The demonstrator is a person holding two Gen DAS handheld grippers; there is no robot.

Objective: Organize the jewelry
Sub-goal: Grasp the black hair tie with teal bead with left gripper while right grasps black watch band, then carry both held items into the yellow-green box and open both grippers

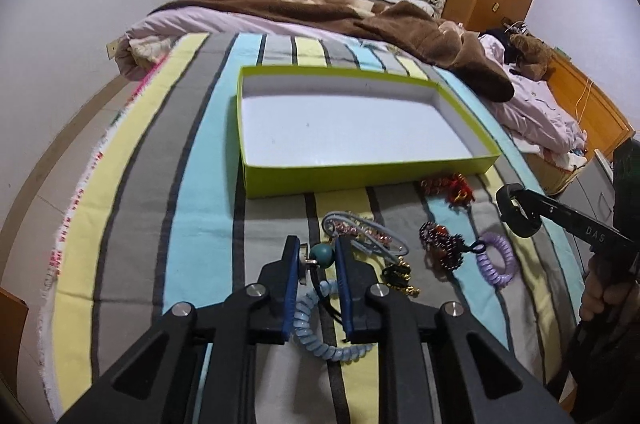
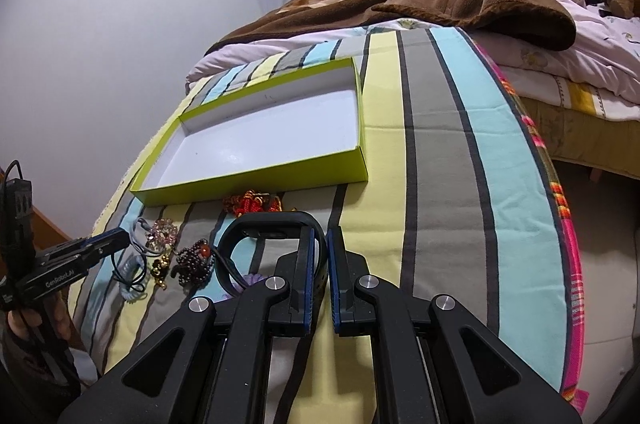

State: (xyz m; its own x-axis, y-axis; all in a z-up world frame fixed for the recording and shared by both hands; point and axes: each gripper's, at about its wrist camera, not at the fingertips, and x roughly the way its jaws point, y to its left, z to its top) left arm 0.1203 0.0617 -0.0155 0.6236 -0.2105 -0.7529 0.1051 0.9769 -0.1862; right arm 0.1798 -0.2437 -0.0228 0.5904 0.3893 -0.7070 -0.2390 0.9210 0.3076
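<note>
On the striped bedcover (image 1: 132,208) the green box (image 1: 360,173) waits, upper centre. Our right gripper (image 2: 319,248) pinches the black band (image 2: 256,224); we carry it level. Left gripper (image 1: 318,256) stands open around the teal bead (image 1: 322,255).

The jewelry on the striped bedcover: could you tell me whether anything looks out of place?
Yes: every piece, such as the red ornament and purple coil, lies jumbled outside the green box, whose white inside holds nothing.

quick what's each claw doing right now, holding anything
Left claw: open, straddling the teal bead, not clamped.
Right claw: shut on the black wristband.
</note>
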